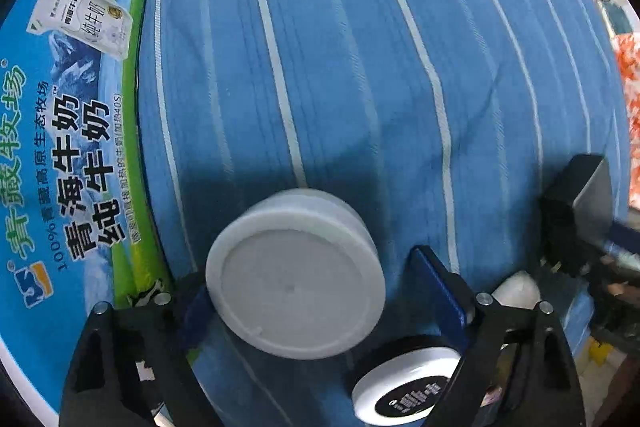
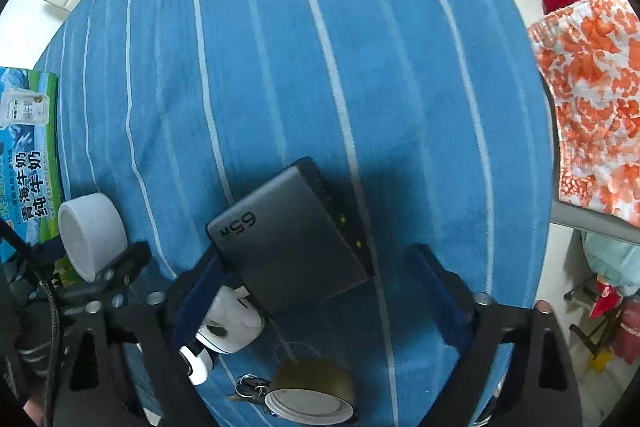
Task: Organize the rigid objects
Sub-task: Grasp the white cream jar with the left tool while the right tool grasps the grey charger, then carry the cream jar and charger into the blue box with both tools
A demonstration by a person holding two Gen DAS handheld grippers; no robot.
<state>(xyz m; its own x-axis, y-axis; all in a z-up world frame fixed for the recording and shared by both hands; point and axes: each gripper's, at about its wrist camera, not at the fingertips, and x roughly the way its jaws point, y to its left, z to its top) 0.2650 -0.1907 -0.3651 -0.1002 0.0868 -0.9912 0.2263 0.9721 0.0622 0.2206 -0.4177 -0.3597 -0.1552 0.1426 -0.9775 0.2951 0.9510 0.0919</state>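
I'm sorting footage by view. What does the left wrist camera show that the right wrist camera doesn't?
Only the left wrist view: a black-and-white round tin.
Only the right wrist view: a tape roll, keys, a small white camera, an orange flowered cloth.
Both: the white jar, grey charger, milk carton box, striped blue cloth.

**Surfaces and finishes on the striped cloth**

The blue striped cloth [image 1: 360, 67] is woven fabric, matt, with a fine ribbed weave. The white round jar [image 1: 294, 277] at lower centre looks like smooth matt plastic. At left, the milk carton box [image 1: 72, 155] is glossy printed cardboard. In the right wrist view, the grey charger block [image 2: 292, 239] has a satin face, possibly brushed metal. The brown tape roll [image 2: 316, 383] at the bottom edge appears shiny.
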